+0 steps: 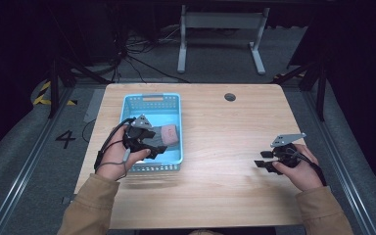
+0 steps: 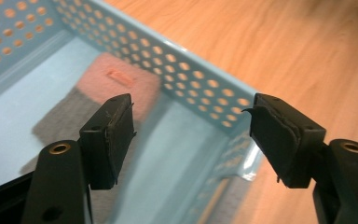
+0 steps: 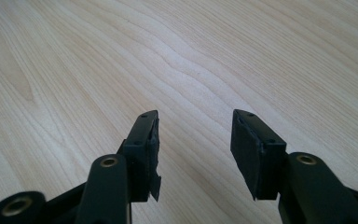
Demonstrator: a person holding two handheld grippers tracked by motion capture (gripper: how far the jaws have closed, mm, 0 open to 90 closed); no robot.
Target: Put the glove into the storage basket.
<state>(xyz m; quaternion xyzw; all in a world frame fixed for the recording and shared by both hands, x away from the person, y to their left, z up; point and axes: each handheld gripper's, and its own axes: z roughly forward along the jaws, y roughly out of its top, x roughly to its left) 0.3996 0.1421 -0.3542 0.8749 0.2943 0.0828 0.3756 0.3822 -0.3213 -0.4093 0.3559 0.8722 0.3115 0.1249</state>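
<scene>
A light blue perforated basket (image 1: 174, 100) stands on the left half of the wooden table. Inside it lies a folded cloth, grey with a pink end (image 1: 169, 134) (image 2: 116, 79). My left gripper (image 1: 159, 149) (image 2: 191, 140) hovers over the basket's near right corner, open, with nothing between its jaws; the cloth lies beyond and below them. My right gripper (image 1: 260, 164) (image 3: 195, 151) rests low over bare wood at the table's right side, open and empty, pointing left.
The wooden table (image 1: 225, 147) has a round cable hole (image 1: 230, 97) at the back. The basket's perforated wall (image 2: 191, 84) runs right under the left jaws. Behind the table stand a white desk frame (image 1: 220, 34) and cables on the floor.
</scene>
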